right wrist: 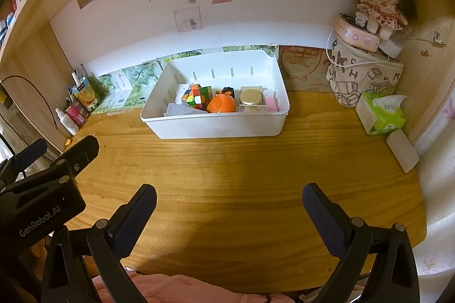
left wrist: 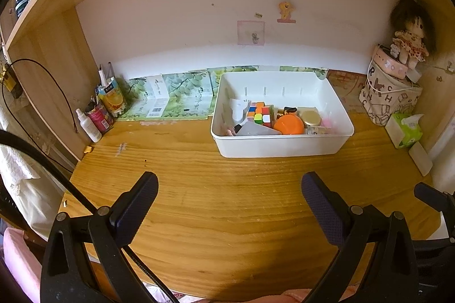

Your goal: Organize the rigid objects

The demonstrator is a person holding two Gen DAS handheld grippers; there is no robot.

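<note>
A white plastic bin (left wrist: 273, 146) (right wrist: 216, 126) stands at the back of the wooden desk. Inside lie Rubik's cubes (left wrist: 260, 114) (right wrist: 199, 97), an orange round object (left wrist: 288, 124) (right wrist: 221, 104), a gold-lidded jar (left wrist: 310, 117) (right wrist: 250, 97), a pink item (right wrist: 271, 103) and a white piece (left wrist: 239, 109). My left gripper (left wrist: 229, 190) is open and empty, hovering over bare desk in front of the bin. My right gripper (right wrist: 229, 202) is open and empty, also in front of the bin. The left gripper's body shows at the left of the right wrist view (right wrist: 42, 189).
A spray bottle (left wrist: 88, 125) and cans (left wrist: 99, 115) stand at the back left corner. A patterned fabric box (right wrist: 366, 75) with a doll (right wrist: 381, 7) stands at the back right, with a tissue pack (right wrist: 381, 115) and a white case (right wrist: 402, 151) in front.
</note>
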